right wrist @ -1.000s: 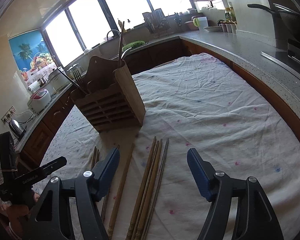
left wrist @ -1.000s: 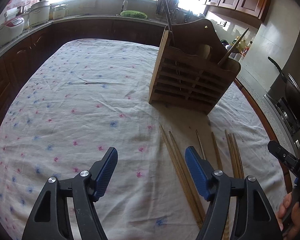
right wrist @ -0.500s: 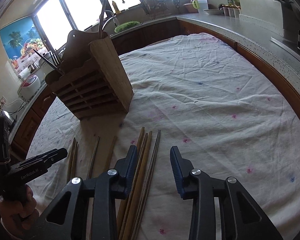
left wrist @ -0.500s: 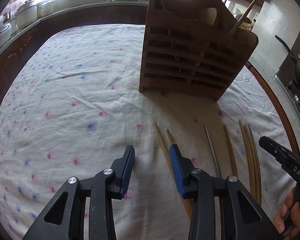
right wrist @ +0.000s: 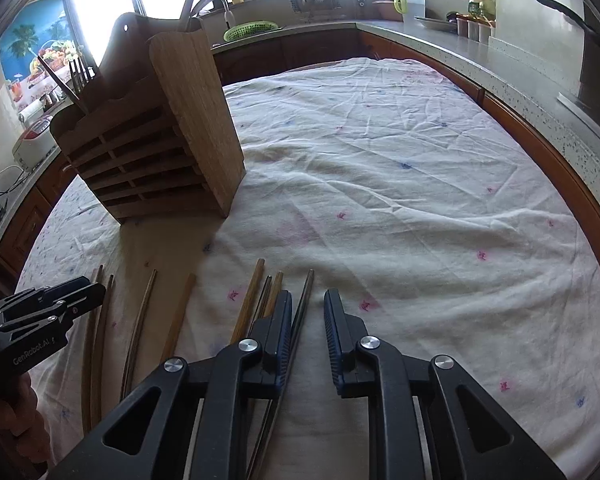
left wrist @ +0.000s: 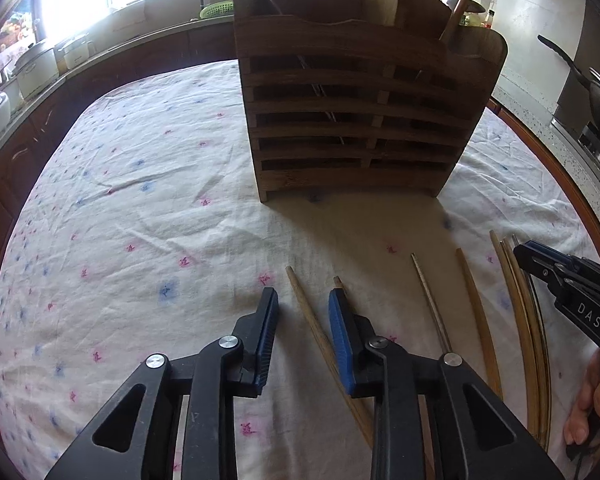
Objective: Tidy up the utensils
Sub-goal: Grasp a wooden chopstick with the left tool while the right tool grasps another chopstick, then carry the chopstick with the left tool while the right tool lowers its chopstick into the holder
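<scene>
Wooden chopsticks lie loose on the clothed table (left wrist: pixel 132 184) in front of the slatted holder (left wrist: pixel 356 120); both grippers are lowered to pick up.
Left gripper (left wrist: pixel 303 312) has just been narrowing around one chopstick (left wrist: pixel 306 312), pads not yet pressing; right gripper (right wrist: pixel 307 316) likewise straddles a dark chopstick (right wrist: pixel 302 312). Next: finish closing, lift, and drop them into the holder's top, which already holds utensils. Neighbouring sticks (right wrist: pixel 256 300) lie close enough to snag.
</scene>
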`<control>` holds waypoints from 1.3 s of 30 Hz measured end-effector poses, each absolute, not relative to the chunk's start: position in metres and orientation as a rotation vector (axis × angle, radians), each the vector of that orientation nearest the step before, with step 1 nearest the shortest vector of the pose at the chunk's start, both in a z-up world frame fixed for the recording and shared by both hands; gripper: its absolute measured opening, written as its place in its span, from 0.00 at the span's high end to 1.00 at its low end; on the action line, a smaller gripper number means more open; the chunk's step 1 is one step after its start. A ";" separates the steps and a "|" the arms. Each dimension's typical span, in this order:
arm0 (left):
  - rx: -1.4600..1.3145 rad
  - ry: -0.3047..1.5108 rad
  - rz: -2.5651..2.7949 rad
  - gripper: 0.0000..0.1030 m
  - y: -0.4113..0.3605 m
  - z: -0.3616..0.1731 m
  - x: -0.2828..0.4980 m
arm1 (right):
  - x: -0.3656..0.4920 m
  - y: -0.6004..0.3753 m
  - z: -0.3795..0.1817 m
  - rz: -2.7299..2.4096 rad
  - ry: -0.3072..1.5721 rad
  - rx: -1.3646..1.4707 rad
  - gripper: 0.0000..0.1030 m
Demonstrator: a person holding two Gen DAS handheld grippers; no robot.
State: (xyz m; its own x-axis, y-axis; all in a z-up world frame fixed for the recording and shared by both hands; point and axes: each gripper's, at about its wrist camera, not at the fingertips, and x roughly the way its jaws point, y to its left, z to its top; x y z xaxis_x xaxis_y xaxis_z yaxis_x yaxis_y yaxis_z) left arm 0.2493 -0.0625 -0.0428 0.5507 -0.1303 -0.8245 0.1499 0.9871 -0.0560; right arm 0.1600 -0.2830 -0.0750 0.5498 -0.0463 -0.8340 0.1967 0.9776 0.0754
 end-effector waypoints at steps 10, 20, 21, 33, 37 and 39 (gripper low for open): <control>0.014 0.955 -0.209 0.96 -0.062 -0.039 0.238 | 0.163 -0.279 -0.075 -0.150 0.990 0.130 0.94; -0.165 0.827 -0.297 0.96 -0.016 0.021 0.191 | 0.126 -0.272 -0.014 -0.055 0.840 0.254 0.96; -0.178 0.806 -0.304 0.96 -0.012 0.029 0.185 | 0.123 -0.270 -0.005 -0.040 0.818 0.262 0.96; -0.239 0.609 -0.359 0.96 0.030 0.100 0.115 | 0.090 -0.259 0.084 0.044 0.599 0.271 0.96; -0.243 0.580 -0.360 0.96 0.037 0.106 0.105 | 0.088 -0.258 0.095 0.044 0.565 0.265 0.96; -0.246 0.575 -0.356 0.96 0.037 0.106 0.104 | 0.088 -0.259 0.097 0.046 0.559 0.270 0.96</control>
